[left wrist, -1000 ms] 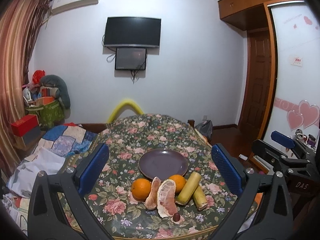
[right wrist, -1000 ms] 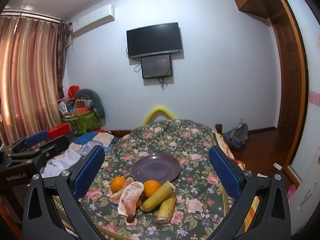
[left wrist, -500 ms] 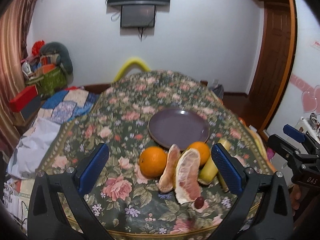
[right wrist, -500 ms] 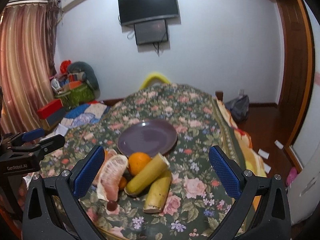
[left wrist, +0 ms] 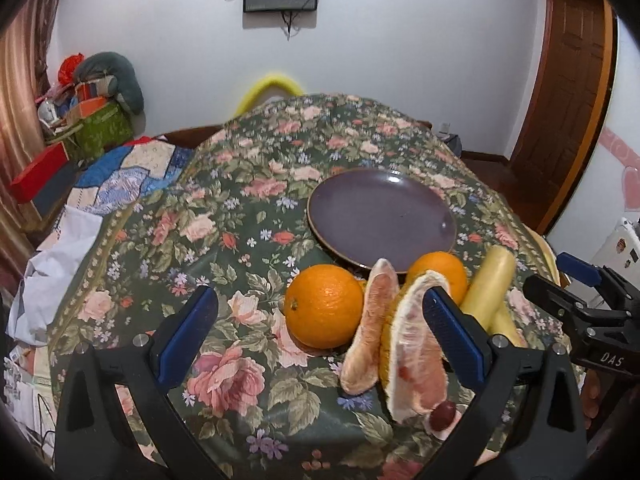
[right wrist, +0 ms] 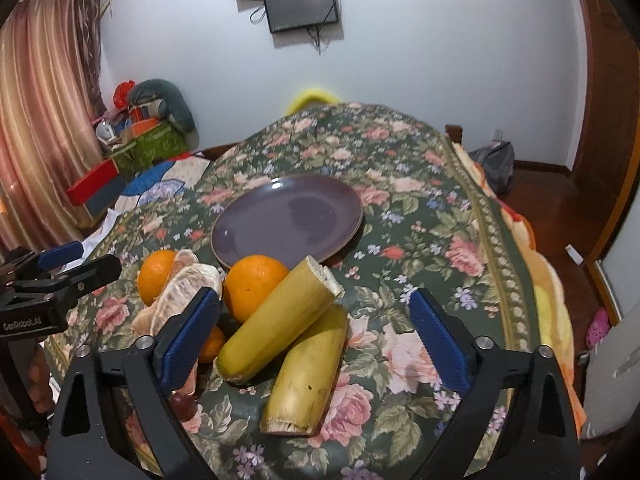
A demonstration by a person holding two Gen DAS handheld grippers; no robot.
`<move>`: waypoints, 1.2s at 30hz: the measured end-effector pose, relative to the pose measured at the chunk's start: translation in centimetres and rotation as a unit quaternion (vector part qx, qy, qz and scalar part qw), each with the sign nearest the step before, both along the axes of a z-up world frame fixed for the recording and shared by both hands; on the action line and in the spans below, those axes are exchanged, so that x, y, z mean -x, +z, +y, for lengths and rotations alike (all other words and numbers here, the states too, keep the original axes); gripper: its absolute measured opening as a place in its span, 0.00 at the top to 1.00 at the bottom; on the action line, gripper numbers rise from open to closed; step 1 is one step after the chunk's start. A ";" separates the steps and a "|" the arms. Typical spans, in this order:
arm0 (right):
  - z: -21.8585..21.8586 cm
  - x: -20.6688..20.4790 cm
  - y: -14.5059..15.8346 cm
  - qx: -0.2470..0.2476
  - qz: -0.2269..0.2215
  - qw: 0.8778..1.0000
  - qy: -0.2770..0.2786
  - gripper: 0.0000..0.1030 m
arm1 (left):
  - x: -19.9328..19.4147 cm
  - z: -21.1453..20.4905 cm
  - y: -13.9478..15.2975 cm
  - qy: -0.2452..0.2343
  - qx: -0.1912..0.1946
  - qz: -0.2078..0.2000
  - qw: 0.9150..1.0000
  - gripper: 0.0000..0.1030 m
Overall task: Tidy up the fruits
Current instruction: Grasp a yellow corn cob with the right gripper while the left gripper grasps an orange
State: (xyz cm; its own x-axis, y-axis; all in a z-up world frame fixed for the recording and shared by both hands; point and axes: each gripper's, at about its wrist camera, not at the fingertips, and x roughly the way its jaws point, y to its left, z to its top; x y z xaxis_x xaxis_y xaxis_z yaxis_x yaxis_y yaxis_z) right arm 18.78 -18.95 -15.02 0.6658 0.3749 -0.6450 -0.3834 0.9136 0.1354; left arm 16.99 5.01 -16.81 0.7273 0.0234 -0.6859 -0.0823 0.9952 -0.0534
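A purple plate [left wrist: 382, 216] [right wrist: 286, 220] lies bare on the floral table. Fruit is heaped just in front of it. A large orange [left wrist: 324, 306] sits left, with two peeled pomelo segments [left wrist: 372, 328] and a second orange [left wrist: 438, 270] beside it. A small red fruit [left wrist: 442, 414] lies by the front edge. Two cut banana pieces [right wrist: 280, 320] lie crossed at the right. My left gripper [left wrist: 320, 304] hangs open over the large orange. My right gripper [right wrist: 314, 304] is closing, with the banana pieces between its jaws and the pads clear of them.
The floral tablecloth [right wrist: 420, 200] covers a round table, and its edge runs close under both grippers. A yellow chair back [left wrist: 272, 88] stands at the far side. Quilts and boxes [left wrist: 92, 128] are piled at the left. A grey bag [right wrist: 494, 164] sits on the floor at the right.
Both grippers have come down and forward, tilting toward the fruit pile, which now fills the lower frames. The right jaws stand a little narrower than before.
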 end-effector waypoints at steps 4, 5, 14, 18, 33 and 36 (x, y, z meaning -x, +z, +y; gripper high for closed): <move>0.5 -1.1 -1.1 0.003 0.014 1.000 0.008 0.15 | -1.0 0.3 -1.1 0.000 0.000 0.010 1.000 0.00; 0.7 -1.3 -1.3 0.003 0.017 1.000 0.011 0.16 | -1.2 0.4 -1.3 0.000 0.001 0.011 1.000 0.00; 1.6 -3.0 -3.0 -0.002 0.048 0.998 0.030 0.35 | -3.0 1.3 -3.6 -0.001 0.026 0.035 0.999 0.26; 1.8 -3.3 -3.7 -0.015 0.066 0.997 0.038 0.41 | -3.3 1.1 -4.3 -0.011 0.029 0.039 0.999 0.27; 1.7 -3.8 -3.7 -0.042 0.065 0.996 0.039 0.52 | -5.8 2.0 -6.2 0.010 0.045 0.053 0.998 0.27; 1.7 -3.6 -3.5 -0.048 0.061 0.996 0.041 0.55 | -6.2 1.7 -6.1 0.008 0.036 0.047 0.998 0.33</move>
State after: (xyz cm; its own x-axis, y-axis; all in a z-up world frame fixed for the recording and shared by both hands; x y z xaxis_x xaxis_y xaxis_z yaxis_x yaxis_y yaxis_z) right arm 22.43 -17.25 -18.53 0.5487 0.4882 -0.6786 -0.4313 0.8607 0.2704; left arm 23.23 6.67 -22.90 0.6592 -0.0174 -0.7518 -0.1067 0.9875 -0.1164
